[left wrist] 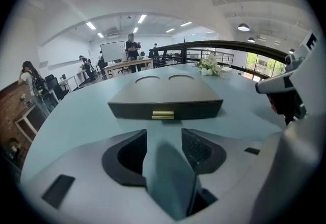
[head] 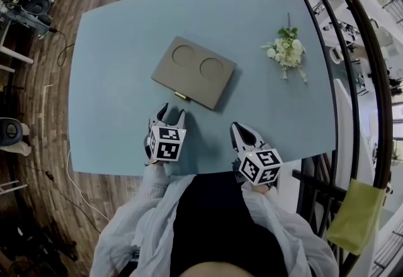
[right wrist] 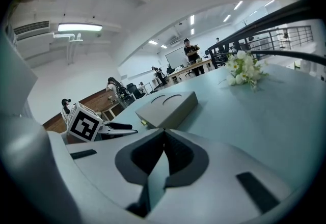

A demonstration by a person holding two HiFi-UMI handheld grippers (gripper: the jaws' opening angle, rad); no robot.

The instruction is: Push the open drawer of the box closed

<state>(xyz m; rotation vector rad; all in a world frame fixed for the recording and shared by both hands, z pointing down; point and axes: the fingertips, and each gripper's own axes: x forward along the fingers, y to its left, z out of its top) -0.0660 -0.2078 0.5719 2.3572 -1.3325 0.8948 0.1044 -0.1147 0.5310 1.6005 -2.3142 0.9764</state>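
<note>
1. I am holding my left claw [head: 171,113] [left wrist: 164,134] with its jaws spread wide and nothing between them, low over the blue surface [head: 113,93].
2. I am holding my right claw [head: 239,133] [right wrist: 164,134] with its jaws pressed together and empty, near the surface's front edge, to the right of the left claw.
3. The box [head: 194,72] [left wrist: 165,96] is lying flat just ahead of my left claw, not touching it, with its brass handle [head: 181,96] [left wrist: 163,114] facing the gap between the jaws.
4. The drawer [left wrist: 193,108] is sitting flush with the box's front face.
5. A sprig of white flowers [head: 286,50] is lying well apart from the box, toward the far right.
</note>
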